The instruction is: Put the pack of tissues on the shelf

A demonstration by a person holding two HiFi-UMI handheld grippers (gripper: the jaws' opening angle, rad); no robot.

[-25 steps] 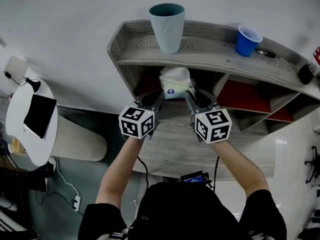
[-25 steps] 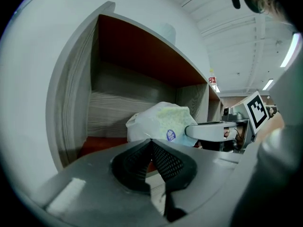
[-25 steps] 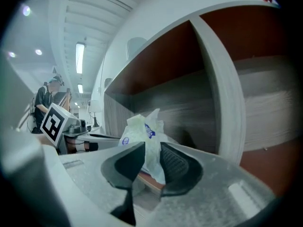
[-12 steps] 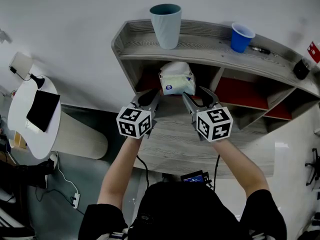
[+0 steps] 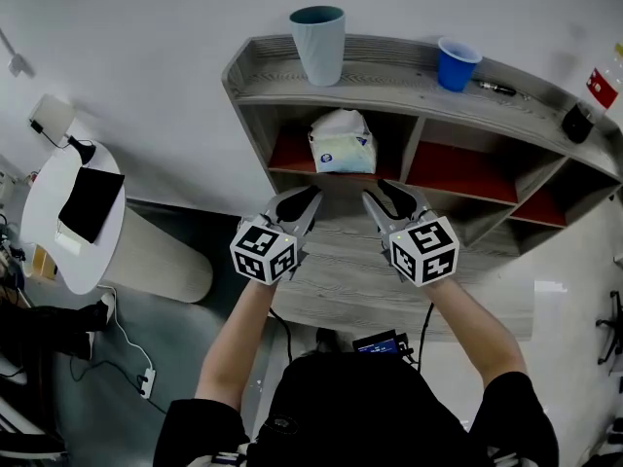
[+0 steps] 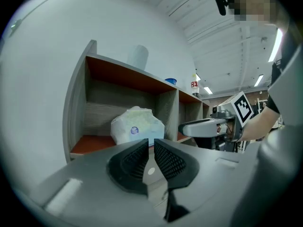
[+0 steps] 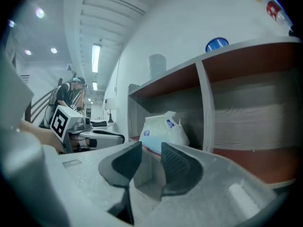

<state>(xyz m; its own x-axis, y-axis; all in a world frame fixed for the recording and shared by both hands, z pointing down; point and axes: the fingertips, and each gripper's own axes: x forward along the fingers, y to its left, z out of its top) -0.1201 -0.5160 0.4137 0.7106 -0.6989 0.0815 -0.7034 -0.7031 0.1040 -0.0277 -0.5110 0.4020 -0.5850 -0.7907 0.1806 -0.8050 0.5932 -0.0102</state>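
Far left there's a round white side table (image 5: 49, 251) with a flat black thing (image 5: 91, 202) on it. Moving right, the grey wooden shelf (image 5: 389, 81) has a teal cup (image 5: 318, 42) on its top board. The pack of tissues (image 5: 342, 142) sits right under that, inside the leftmost compartment on the red floor, a bit toward its right divider, and nothing is touching it. Nearer, over the grey wood surface (image 5: 341, 295), the left gripper (image 5: 308, 198) has its jaws pretty much together, just a sliver of a gap, holding nothing. The right gripper (image 5: 383, 193) has its jaws apart with nothing between them; they've just been closing in a bit. Further right on top is a blue cup (image 5: 456, 63).
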